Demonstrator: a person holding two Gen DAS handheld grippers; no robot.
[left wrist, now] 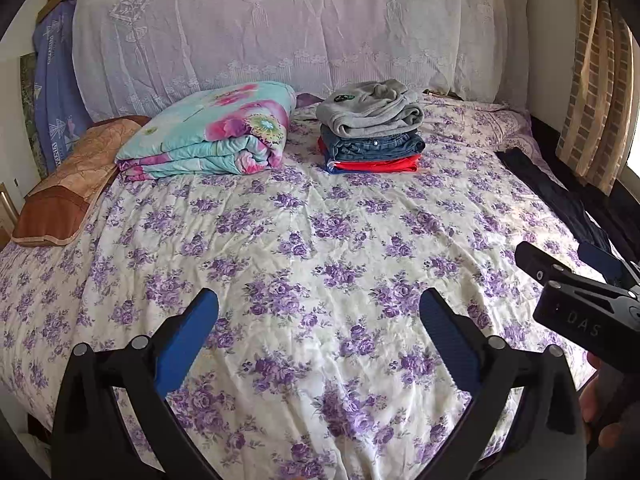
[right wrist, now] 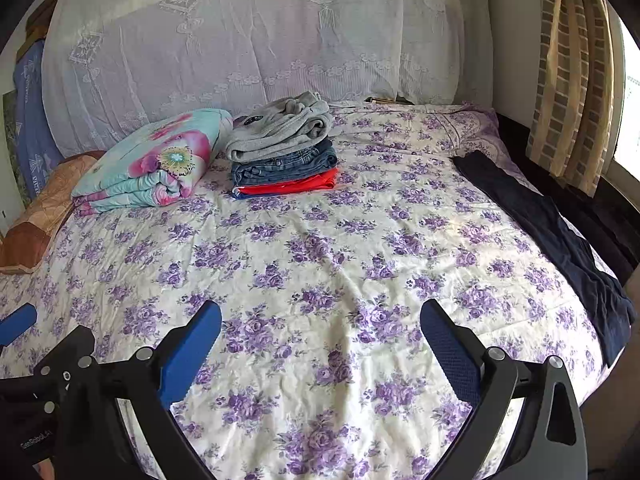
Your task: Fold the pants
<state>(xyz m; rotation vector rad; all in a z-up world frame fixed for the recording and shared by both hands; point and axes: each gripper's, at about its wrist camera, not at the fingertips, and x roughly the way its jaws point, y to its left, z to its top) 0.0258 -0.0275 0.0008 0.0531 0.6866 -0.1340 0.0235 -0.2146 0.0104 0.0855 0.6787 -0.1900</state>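
Pants (right wrist: 560,240) lie along bed (right wrist: 320,248) edge.

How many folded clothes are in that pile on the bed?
3 show in the pile: a grey one on top, blue jeans in the middle, and a red one at the bottom. A blue edge peeks out beneath, so more may be hidden.

The long dark navy pants (right wrist: 560,240) run off the bed's right edge, their far end out of sight. The blue garment (right wrist: 244,195) beneath the folded stack shows only a sliver. The small black patch (left wrist: 344,97) on the grey top is unreadable.
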